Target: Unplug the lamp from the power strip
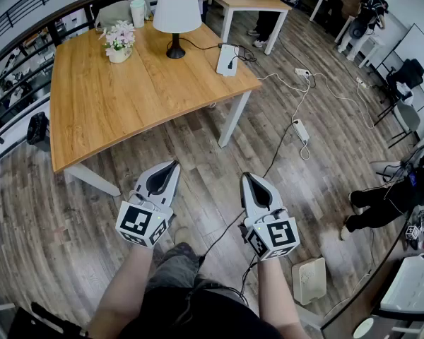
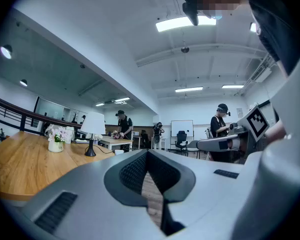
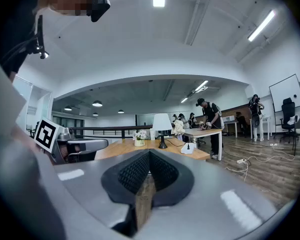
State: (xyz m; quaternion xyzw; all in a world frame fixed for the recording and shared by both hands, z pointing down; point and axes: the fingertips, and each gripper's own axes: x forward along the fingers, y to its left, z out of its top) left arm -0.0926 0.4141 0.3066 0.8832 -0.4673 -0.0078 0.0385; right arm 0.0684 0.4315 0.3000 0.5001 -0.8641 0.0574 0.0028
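Left gripper [image 1: 174, 164] and right gripper [image 1: 246, 176] were lower centre, jaws closed on nothing, lamp [image 1: 177, 13] stood upper centre on table [image 1: 113, 111], power strip [image 1: 227, 58] right of it, flower pot [image 1: 119, 44] left, tabletop lay between grippers and lamp.

Grey hand-held grippers [image 1: 175, 164] [image 1: 246, 176] carry black-and-white marker cubes [image 1: 143, 224].

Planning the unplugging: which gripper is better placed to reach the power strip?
Right, probably: the power strip lies at the table's right edge, more in line with the right gripper than the left gripper; both shut.
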